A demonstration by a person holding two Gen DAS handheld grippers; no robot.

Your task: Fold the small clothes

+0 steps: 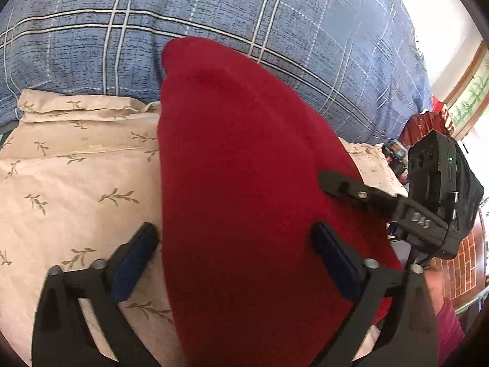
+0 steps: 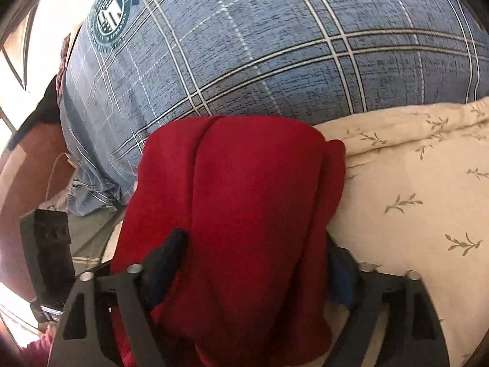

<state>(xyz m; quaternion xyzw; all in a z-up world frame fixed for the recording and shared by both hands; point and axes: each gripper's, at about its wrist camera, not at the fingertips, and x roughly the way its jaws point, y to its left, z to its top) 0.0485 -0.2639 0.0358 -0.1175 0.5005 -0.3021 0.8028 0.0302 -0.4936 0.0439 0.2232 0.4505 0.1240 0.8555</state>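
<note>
Left wrist: red garment [image 1: 244, 183] edge beside cream sheet [image 1: 76, 168].

Red garment [image 2: 244, 202], folded into layers, lies between the right gripper's [image 2: 253, 253] spread fingers; left fingertip [image 2: 171, 244] rests against the cloth, right one is partly hidden behind it. Cream leaf-print sheet [image 2: 412, 189] underneath, to the right. Blue plaid quilt [image 2: 259, 55] beyond, bearing a round emblem [image 2: 113, 15].
</note>
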